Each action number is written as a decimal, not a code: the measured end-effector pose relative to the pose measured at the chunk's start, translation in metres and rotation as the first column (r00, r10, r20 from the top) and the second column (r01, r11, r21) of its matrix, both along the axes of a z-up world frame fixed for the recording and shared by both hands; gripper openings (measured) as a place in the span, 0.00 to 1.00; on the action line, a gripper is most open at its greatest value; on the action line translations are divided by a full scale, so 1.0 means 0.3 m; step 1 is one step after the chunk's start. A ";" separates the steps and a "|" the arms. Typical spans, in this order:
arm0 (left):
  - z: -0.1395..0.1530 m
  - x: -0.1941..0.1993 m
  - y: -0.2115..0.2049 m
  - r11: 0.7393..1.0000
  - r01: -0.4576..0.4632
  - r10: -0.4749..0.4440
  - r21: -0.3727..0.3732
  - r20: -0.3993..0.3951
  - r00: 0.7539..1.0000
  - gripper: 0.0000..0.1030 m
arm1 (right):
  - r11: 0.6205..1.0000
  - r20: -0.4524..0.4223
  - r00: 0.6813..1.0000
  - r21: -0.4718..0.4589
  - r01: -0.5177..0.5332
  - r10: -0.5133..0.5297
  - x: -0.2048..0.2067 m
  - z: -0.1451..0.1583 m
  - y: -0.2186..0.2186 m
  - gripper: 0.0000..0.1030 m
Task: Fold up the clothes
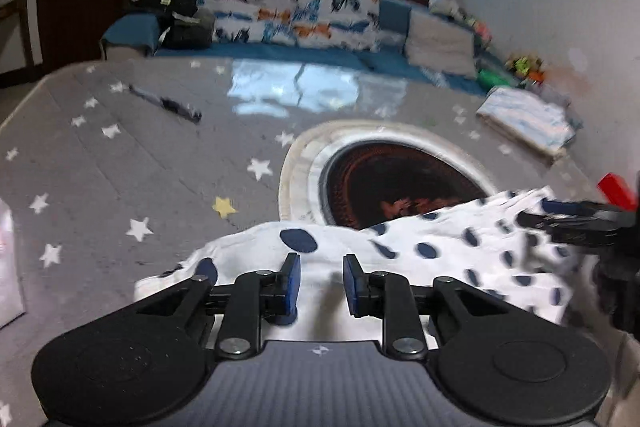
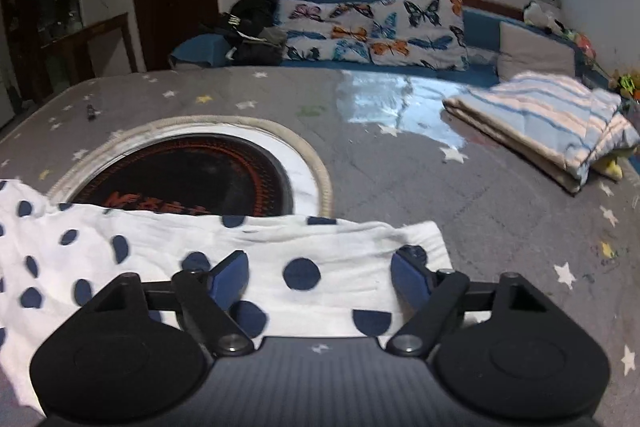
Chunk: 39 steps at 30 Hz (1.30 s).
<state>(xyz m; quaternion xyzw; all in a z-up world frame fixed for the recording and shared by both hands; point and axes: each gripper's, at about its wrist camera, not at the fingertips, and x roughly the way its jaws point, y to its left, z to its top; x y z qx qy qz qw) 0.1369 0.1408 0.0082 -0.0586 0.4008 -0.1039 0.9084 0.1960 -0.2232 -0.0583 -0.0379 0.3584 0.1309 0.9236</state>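
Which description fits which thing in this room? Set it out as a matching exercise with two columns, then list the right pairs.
Things
1. garment
2. folded blanket
3. long cushion
4. play mat

Descriptions
A. grey with stars
B. butterfly print
C. white with dark blue dots
D. pale blue and cream stripes

Pairs: 1-C, 2-D, 3-B, 4-A

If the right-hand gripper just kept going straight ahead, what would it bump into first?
Most likely the white polka-dot garment lying between its open fingers; the right gripper points straight at it. Depth is unclear.
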 end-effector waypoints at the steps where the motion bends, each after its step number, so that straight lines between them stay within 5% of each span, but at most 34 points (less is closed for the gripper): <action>1: -0.028 0.012 -0.001 1.000 -0.010 0.010 0.018 -0.018 1.000 0.24 | 1.000 0.002 1.000 -0.003 0.002 -0.002 0.004 -0.005 -0.002 0.75; 4: -0.085 0.019 0.020 0.999 -0.025 0.027 0.043 -0.032 0.999 0.25 | 1.000 0.009 1.000 -0.016 0.002 -0.002 0.012 -0.009 -0.008 0.71; 10: -0.039 -0.011 0.010 0.999 -0.034 0.034 0.035 -0.009 0.999 0.25 | 1.000 0.031 1.000 -0.012 -0.001 0.001 -0.006 0.029 -0.038 0.65; 19: -0.011 0.015 -0.246 0.986 0.163 -0.163 -0.034 0.010 0.987 0.31 | 0.998 0.055 0.998 -0.059 -0.019 0.022 0.010 0.038 -0.013 0.55; 26: -0.058 0.044 -0.373 0.967 0.251 -0.252 -0.037 -0.028 0.967 0.34 | 0.969 0.035 0.975 -0.127 -0.212 0.218 0.019 0.047 0.074 0.48; 39: -0.090 0.023 -0.409 0.962 0.274 -0.274 -0.010 -0.043 0.961 0.40 | 0.951 0.029 0.957 -0.121 -0.284 0.289 0.035 0.052 0.142 0.41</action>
